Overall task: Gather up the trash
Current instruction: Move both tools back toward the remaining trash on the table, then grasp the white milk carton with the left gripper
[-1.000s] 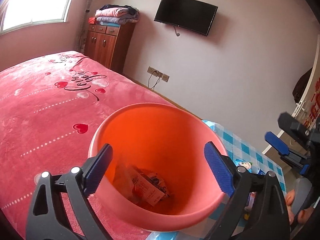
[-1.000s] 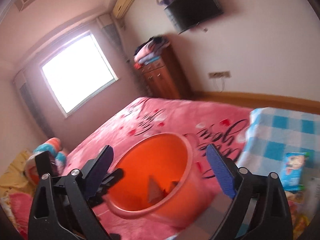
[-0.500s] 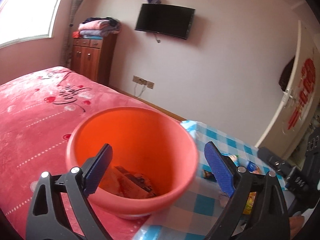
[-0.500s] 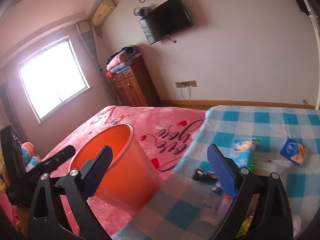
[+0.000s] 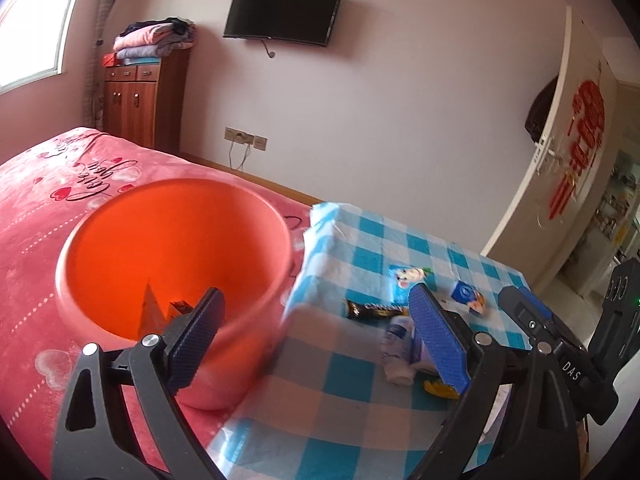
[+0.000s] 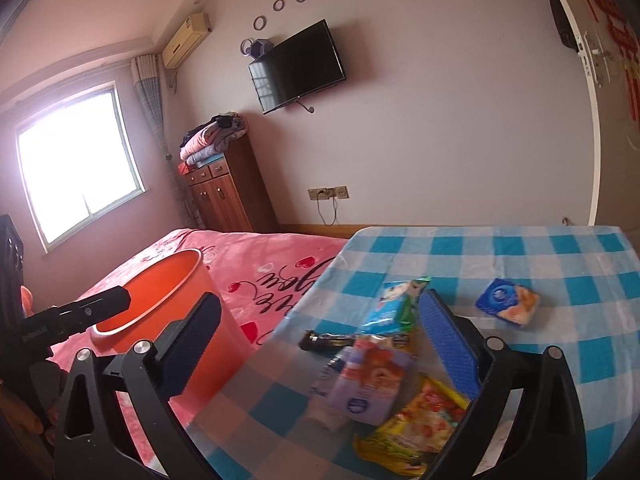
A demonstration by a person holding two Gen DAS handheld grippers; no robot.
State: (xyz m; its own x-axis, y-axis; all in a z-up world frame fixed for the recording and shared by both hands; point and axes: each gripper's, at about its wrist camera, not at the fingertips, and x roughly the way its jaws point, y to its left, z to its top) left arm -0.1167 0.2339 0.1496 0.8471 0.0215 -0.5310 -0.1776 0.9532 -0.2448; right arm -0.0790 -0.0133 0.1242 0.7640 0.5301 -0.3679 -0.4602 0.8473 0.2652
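The orange bin stands on the pink bed, just beside the left edge of the worktop, which is covered with a blue-and-white checked cloth. A few scraps of wrapper lie at the bottom of the bin.

The left hand-held gripper is open, with nothing between its blue pads; its left finger shows in front of the bin's near wall and its right finger over the worktop. In the right wrist view this gripper reaches in from the left across the bin's rim.

The right hand-held gripper hangs over the near part of the worktop, jaws wide and opening. Between its fingers in the picture lie several pieces of trash, none pressed by the pads: a purple packet, a yellow snack bag nearest the camera, a dark candy wrapper to the left, and a blue-and-green packet farther off. A small blue packet lies apart to the right.

On the far wall hangs a television. A wooden cabinet with folded blankets on top stands near the window.
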